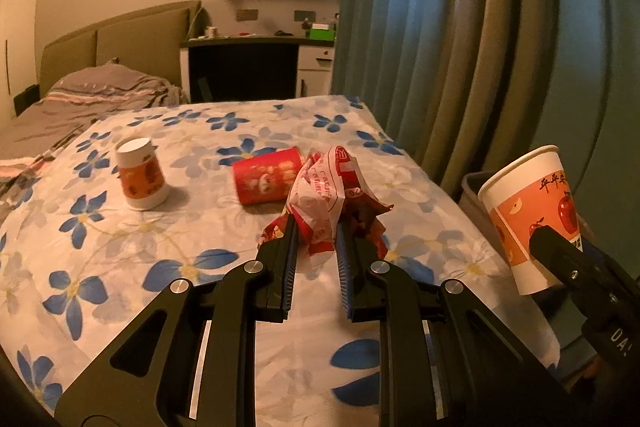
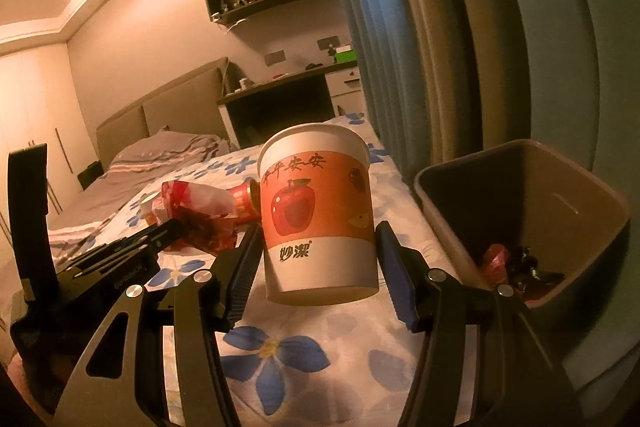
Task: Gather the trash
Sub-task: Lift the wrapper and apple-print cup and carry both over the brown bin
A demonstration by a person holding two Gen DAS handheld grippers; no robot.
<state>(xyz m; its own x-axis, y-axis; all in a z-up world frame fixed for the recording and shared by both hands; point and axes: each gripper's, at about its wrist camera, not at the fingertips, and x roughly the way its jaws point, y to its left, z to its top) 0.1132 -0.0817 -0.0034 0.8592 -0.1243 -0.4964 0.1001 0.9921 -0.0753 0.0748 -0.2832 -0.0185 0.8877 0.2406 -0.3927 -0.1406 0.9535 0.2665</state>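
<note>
Floral bedding (image 1: 168, 239) is covering the bed. Left wrist view: the left gripper (image 1: 316, 227) is pinching a crumpled red-and-white wrapper (image 1: 328, 187) between nearly closed jaws; an upturned paper cup (image 1: 140, 173) and a red can (image 1: 268, 179) are lying beyond it. Right wrist view: the right gripper (image 2: 318, 239) is clamping an apple-print paper cup (image 2: 316, 211) at half width, just beside a bin (image 2: 560, 187) containing trash.

Both grippers are black, with angular linkage arms that have cut-out slots and round silver pivot screws. The left gripper (image 1: 316, 227) has ribbed blue pads (image 1: 344, 267) on its fingers. The right gripper (image 2: 316, 239) has the same blue pads (image 2: 396, 267).
</note>
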